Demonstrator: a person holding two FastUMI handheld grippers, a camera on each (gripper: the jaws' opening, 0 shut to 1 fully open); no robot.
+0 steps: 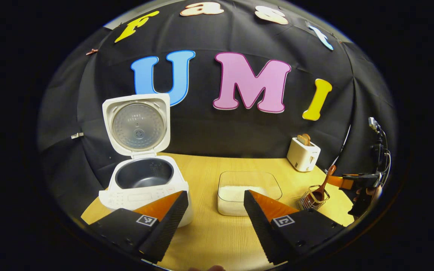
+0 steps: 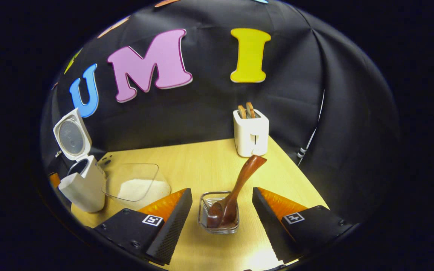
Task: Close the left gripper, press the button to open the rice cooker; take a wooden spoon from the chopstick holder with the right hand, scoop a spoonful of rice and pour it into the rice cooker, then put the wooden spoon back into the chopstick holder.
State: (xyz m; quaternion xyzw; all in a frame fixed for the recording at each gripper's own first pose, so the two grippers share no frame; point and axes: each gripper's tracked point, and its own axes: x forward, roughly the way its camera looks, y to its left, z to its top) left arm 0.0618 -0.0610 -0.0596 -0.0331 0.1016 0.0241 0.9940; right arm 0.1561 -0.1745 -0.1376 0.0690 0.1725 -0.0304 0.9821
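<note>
1. The wooden spoon (image 2: pixel 239 184) stands in the wire chopstick holder (image 2: pixel 218 212) on the wooden table (image 2: pixel 202 162), bowl end down, directly between the fingers of the right gripper (image 2: pixel 220 220) — which is spread wide and touching nothing.
2. Its long axis leans: the handle rises from the holder and tilts up and to the right in the right gripper view, toward the white toaster (image 2: pixel 251 131).
3. Handling, as a judgement: light, rigid, with a smooth glossy finish that may slip. Best taken on the narrow mid-handle above the holder's rim, jaws closing across the shaft.
4. The holder looks light too — a skewed pull could tip it.
5. The left gripper (image 1: pixel 215 216) is also spread and empty, facing the rice cooker (image 1: pixel 143 180), whose lid stands open, beside the clear rice container (image 1: pixel 247 190).
</note>
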